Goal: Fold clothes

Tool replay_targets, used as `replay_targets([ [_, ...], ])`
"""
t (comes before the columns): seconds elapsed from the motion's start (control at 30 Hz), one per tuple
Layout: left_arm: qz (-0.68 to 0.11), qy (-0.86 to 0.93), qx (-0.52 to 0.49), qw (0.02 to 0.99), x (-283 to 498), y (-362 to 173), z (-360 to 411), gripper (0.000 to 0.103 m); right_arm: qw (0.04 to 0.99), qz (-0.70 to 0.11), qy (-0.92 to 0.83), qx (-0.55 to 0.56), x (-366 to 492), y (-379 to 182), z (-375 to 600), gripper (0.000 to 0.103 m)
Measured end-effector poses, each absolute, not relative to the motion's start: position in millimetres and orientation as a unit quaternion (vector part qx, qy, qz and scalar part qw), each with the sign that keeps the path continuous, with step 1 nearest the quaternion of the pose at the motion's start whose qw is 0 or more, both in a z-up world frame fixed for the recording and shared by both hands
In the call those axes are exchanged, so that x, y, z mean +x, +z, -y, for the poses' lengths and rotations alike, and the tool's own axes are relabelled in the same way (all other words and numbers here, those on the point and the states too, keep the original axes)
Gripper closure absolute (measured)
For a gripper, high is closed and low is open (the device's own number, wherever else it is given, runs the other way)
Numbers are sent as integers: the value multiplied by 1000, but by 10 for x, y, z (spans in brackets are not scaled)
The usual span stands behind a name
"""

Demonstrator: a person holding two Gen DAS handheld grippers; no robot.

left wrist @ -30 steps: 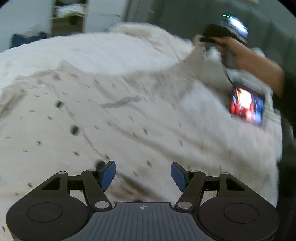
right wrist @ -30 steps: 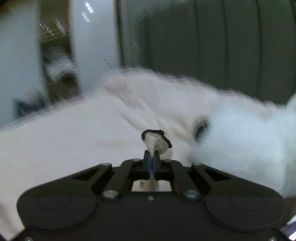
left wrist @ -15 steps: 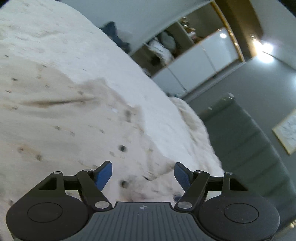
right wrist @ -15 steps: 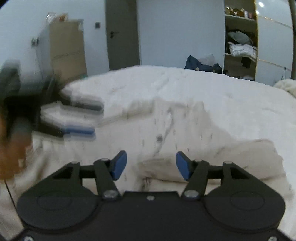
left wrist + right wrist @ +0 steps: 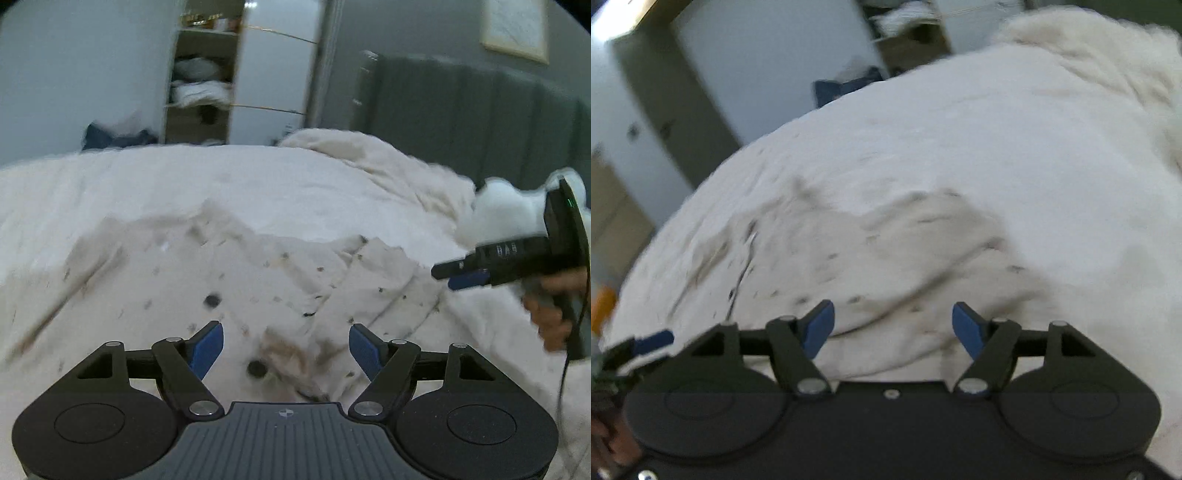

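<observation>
The shirt (image 5: pixel 236 280) lies on the bed (image 5: pixel 280 173), 1 sleeve folded in at 3 o'clock; more folds seem left. Both grippers' fingers (image 5: pixel 210 345) stand apart, empty.

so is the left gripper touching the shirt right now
Cannot tell. In the left wrist view the left gripper is open over the shirt, but no gap or contact shows plainly.

white bed cover (image 5: pixel 295 177) | grey headboard (image 5: pixel 461 110) | open shelves (image 5: pixel 201 85) | framed picture (image 5: pixel 513 27), perhaps
</observation>
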State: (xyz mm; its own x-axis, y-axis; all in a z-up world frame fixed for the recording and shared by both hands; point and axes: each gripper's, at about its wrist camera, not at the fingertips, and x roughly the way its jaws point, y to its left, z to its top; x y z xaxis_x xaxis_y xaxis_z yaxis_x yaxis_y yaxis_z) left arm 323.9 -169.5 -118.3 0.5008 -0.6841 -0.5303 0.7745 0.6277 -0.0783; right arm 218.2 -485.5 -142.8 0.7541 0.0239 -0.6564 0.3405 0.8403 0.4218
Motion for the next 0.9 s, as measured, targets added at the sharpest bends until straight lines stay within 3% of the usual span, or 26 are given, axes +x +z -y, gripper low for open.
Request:
replay_targets([
  [0.2,-206,-439,300,821,3199,-1239,2155,34,908,-371,-52,186,2146,-1455,4855,33],
  [0.23,-202,-445,332,807,3179,-1269,2218,44,923,-365,-15,119,2169,-1409,4645,32],
  [0.3,-227,-453,371,778,3232,-1309,2365,81,933,-357,25,42,2191,-1355,4375,30],
  [0.37,-288,-459,325,775,3453,-1204,2410,103,933,-347,81,-44,2184,-1341,3988,30],
  [0.53,-396,-398,64,825,4282,-721,2103,103,923,-346,137,-96,2096,-1278,3634,30],
  [0.6,-410,-342,84,841,4461,-717,2098,100,920,-352,136,-103,2112,-1292,3615,29],
  [0.63,-419,-317,112,843,4513,-746,2131,96,918,-361,126,-105,2123,-1317,3632,29],
  [0.7,-449,-283,173,830,4600,-835,2255,56,913,-380,108,-102,2206,-1370,3669,29],
  [0.9,-445,-378,81,808,4570,-670,2615,38,909,-413,49,-39,2352,-1444,4003,29],
])
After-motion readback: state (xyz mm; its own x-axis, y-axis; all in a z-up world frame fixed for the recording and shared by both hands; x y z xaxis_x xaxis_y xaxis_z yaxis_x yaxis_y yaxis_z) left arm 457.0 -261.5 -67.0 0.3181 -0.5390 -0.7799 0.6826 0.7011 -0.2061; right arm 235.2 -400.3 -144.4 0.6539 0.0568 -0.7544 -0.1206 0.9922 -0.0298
